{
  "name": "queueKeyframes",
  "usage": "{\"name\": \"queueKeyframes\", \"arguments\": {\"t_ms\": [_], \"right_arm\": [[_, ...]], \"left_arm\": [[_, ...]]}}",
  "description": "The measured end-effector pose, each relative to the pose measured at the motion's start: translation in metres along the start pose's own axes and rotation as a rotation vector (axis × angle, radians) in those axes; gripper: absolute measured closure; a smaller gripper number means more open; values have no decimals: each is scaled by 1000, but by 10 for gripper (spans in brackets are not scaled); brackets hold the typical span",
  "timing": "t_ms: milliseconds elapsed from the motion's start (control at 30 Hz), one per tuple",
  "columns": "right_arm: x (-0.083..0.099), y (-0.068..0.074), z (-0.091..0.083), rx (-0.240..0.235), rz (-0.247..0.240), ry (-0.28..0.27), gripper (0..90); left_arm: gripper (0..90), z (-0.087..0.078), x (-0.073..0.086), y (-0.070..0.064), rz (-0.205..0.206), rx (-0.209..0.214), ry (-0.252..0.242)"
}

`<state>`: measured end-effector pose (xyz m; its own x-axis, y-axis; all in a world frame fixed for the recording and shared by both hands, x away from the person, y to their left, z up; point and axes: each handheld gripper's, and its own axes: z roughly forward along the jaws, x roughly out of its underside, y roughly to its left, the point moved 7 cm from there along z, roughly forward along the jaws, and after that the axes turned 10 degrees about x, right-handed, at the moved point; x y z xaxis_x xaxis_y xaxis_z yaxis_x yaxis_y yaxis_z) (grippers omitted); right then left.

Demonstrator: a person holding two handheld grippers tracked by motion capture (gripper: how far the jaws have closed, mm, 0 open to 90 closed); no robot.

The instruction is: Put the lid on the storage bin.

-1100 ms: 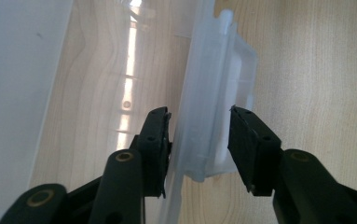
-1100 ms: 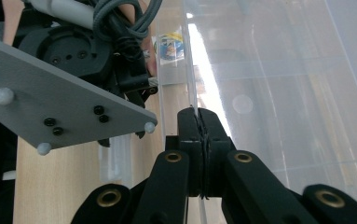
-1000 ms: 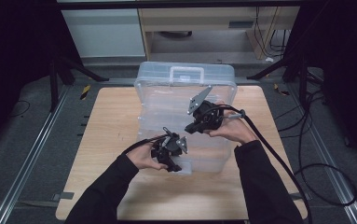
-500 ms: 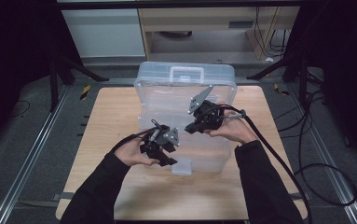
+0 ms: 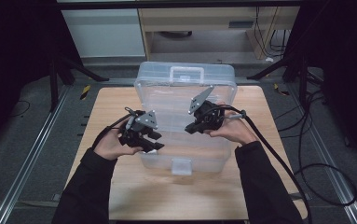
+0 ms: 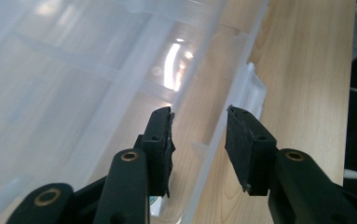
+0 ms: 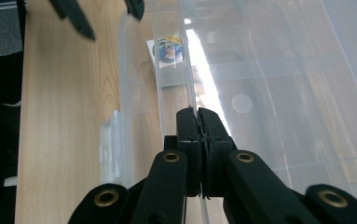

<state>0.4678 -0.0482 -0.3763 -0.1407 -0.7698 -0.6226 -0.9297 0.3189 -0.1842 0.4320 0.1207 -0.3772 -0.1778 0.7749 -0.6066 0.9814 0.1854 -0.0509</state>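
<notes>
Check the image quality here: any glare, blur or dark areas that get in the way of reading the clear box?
High view: the table is evenly lit, the surroundings fall into darkness, and the clear box reads faintly. Left gripper view: bright glare streaks on the lid, its far part soft. Right gripper view: a white glare band runs along the lid edge; the sticker is blurred.
</notes>
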Motion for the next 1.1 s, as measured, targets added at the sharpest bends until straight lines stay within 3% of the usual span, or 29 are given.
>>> {"name": "queueKeyframes", "arguments": {"t_ms": [67, 267, 300, 333, 367, 400, 433, 467, 533, 700, 833, 1033, 1100], "right_arm": [[0, 0, 0, 1, 4, 1, 884], [0, 1, 0, 5, 6, 3, 883], [0, 1, 0, 5, 6, 3, 883], [1, 1, 0, 6, 8, 5, 883], [1, 1, 0, 4, 8, 3, 883], [1, 1, 0, 1, 4, 1, 884], [1, 1, 0, 2, 6, -1, 883], [1, 1, 0, 2, 7, 0, 883], [2, 1, 0, 2, 7, -3, 883], [2, 2, 0, 2, 2, -1, 884], [2, 4, 0, 6, -4, 5, 884], [4, 6, 0, 10, -5, 5, 883], [4, 7, 0, 17, -7, 4, 882]], "left_arm": [[624, -3, 0, 2, -5, -6, -14], [686, -19, 1, 14, -93, -68, -111], [701, -19, 1, 14, -93, -68, -111], [712, -25, 2, 20, -133, -95, -148], [726, -25, 2, 20, -133, -95, -148], [746, -29, 5, 26, -175, -126, -183], [757, -29, 5, 26, -175, -126, -183], [778, -33, 8, 30, -232, -130, -210], [792, -36, 10, 39, -240, -182, -222], [820, -42, 11, 43, -261, -189, -282], [846, -53, 12, 47, -290, -237, -344], [881, -58, 13, 51, -310, -276, -391], [886, -58, 14, 53, -316, -285, -386]]}}
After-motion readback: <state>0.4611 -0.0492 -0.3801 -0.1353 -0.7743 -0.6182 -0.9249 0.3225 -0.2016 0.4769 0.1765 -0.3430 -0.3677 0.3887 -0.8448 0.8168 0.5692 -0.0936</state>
